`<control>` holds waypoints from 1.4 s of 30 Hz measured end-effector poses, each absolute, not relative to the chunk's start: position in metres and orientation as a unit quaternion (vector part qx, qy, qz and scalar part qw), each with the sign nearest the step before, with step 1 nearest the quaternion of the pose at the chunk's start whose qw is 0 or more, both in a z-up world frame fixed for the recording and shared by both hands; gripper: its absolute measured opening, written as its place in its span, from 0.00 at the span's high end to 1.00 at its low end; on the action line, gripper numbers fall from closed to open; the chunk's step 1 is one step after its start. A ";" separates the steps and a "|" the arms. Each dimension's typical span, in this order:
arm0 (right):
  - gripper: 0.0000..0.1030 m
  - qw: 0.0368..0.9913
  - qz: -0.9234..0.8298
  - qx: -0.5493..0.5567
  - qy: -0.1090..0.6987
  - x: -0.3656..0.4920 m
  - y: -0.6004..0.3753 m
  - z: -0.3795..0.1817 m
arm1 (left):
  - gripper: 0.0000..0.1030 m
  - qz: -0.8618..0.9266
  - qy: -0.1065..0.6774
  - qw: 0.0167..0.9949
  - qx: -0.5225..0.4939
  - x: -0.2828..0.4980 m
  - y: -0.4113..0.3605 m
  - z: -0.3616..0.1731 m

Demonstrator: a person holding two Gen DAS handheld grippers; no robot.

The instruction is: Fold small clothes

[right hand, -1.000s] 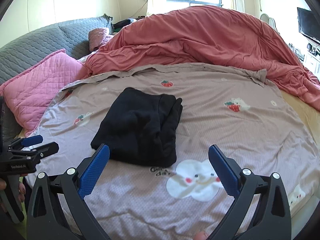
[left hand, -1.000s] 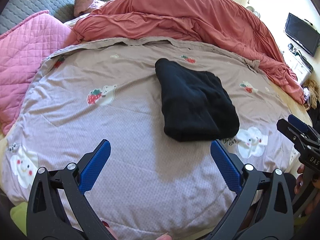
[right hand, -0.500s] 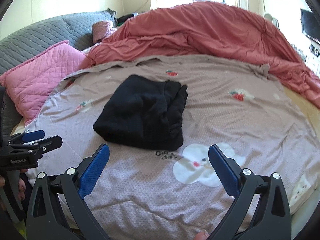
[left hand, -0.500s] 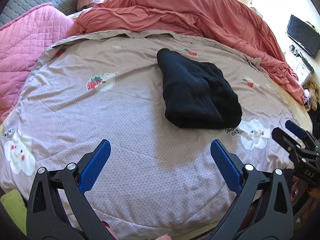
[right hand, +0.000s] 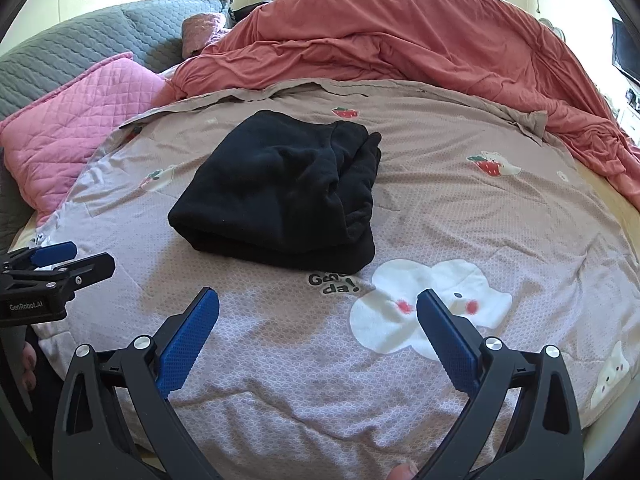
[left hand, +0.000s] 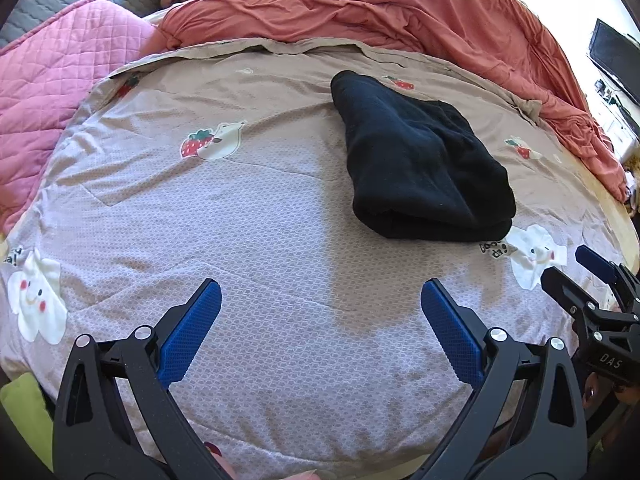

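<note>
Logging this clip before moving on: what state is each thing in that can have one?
black garment: folded in layers, lying flat on the bedspread, untouched.
left gripper: open, empty, above the bedspread.
right gripper: open, empty.
patterned bedspread: spread out, lightly wrinkled.
red duvet: bunched up behind.

"GenRobot.AI" on left tongs (right hand: 56, 264); "DAS" on right tongs (left hand: 584, 276); "da!" on bedspread (right hand: 440, 216)
</note>
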State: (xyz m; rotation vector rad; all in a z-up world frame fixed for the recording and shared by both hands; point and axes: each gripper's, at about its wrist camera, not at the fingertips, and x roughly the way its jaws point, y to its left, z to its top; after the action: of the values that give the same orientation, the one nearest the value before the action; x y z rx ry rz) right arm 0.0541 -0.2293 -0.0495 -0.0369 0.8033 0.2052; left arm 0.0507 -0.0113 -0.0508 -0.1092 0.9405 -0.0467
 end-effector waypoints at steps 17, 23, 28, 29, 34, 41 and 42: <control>0.04 0.918 0.098 -0.020 0.383 0.054 -0.232 -0.046 | 0.09 -0.022 0.455 0.889 -0.059 0.049 -0.013 -0.046; 0.04 0.917 0.098 -0.022 0.387 0.054 -0.231 -0.048 | 0.09 -0.019 0.453 0.889 -0.053 0.048 -0.014 -0.045; 0.04 0.916 0.099 -0.025 0.387 0.055 -0.230 -0.048 | 0.09 -0.016 0.452 0.891 -0.051 0.048 -0.014 -0.043; 0.04 0.916 0.099 -0.025 0.387 0.054 -0.229 -0.048 | 0.09 -0.015 0.451 0.891 -0.051 0.048 -0.014 -0.042; 0.04 0.917 0.099 -0.024 0.386 0.054 -0.229 -0.049 | 0.09 -0.012 0.449 0.892 -0.049 0.048 -0.013 -0.041; 0.04 0.917 0.098 -0.026 0.387 0.054 -0.229 -0.048 | 0.09 -0.009 0.450 0.891 -0.049 0.048 -0.012 -0.041; 0.04 0.917 0.098 -0.026 0.386 0.054 -0.229 -0.048 | 0.09 -0.010 0.450 0.892 -0.050 0.049 -0.011 -0.041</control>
State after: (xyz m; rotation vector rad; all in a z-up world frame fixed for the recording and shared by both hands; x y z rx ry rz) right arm 0.0540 -0.2286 -0.0475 -0.0534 0.7947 0.2009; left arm 0.0485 -0.0110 -0.0407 -0.1038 0.9334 -0.0205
